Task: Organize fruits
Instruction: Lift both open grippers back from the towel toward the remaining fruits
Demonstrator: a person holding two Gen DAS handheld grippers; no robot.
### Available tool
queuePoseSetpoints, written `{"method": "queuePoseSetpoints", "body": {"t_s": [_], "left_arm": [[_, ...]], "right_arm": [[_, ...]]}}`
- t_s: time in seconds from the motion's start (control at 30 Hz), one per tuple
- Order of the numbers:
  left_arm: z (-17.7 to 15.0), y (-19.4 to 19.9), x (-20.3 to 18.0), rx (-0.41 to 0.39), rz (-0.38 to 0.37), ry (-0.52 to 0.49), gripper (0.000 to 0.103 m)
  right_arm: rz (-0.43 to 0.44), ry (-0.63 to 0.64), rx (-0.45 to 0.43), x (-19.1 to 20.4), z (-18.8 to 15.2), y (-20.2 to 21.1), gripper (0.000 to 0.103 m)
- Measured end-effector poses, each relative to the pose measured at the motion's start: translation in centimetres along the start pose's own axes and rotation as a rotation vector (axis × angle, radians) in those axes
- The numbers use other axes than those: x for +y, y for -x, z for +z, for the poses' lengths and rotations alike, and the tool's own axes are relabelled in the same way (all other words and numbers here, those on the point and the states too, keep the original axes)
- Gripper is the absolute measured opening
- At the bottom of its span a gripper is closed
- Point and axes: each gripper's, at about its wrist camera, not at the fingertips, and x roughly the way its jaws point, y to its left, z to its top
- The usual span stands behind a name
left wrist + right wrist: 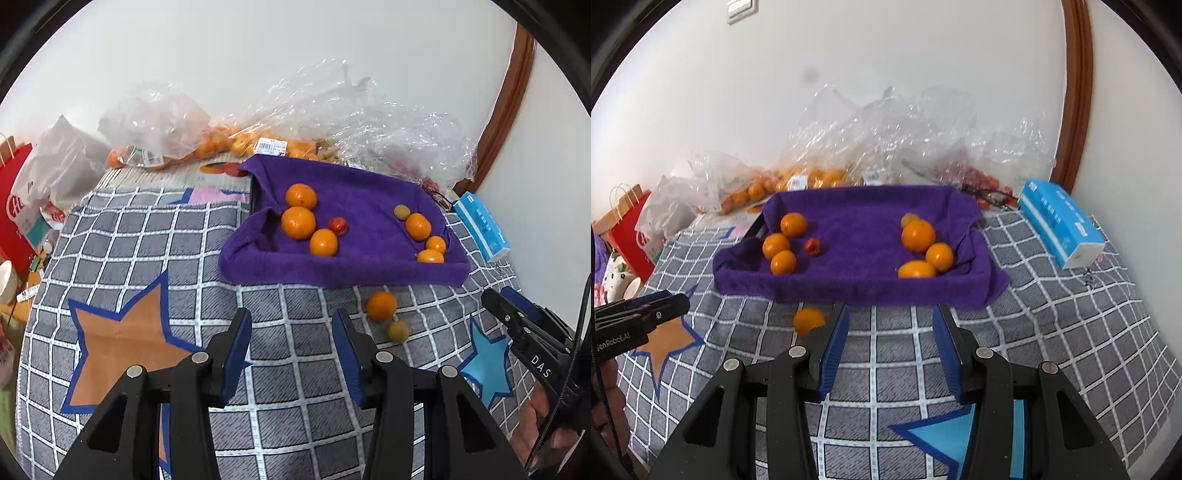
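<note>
On the checked grey cloth [122, 243] sits a tray lined with a purple towel [354, 273], and most of the fruit lies inside it. From the left wrist view, 3 oranges [298, 222] cluster at the tray's left side, touching or nearly touching, with 1 small red fruit [338, 225] just beside them. At the right side are 3 more orange fruits [418, 226] in a line toward the front corner, and 1 small yellow-green fruit [401, 212] behind them.

Outside the tray, just in front of its front edge, 1 loose orange [381, 305] rests on the cloth with another small yellow-green fruit [398, 331] touching or almost touching its near side. In the right wrist view only the loose orange [809, 321] shows, partly hidden behind a gripper finger.

Both grippers hover above the cloth, short of the tray. The left gripper [291, 354] has its blue pads spread apart with nothing between them. The right gripper [891, 350] likewise stands parted and empty, the loose orange just left of it.

Behind the tray, clear plastic bags [332, 110] hold more oranges against the white wall. A blue box [1060, 221] lies to the right of the tray, and a red paper bag [14, 206] stands at far left.
</note>
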Motion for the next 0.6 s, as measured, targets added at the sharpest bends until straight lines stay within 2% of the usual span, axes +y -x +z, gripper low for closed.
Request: {"method": "queuePoseSetpoints", "body": {"t_s": [0.33, 0.6], "left_arm": [[-1.3, -1.6, 3.9, 0.051, 0.021, 0.066, 0.043], [-1.5, -3.1, 5.3, 0.087, 0.028, 0.071, 0.043]], "right_arm": [[0.043, 0.03, 0.079, 1.9, -1.5, -3.3, 0.047], [0.106, 0.052, 0.136, 4.1, -3.0, -6.3, 0.047]]}}
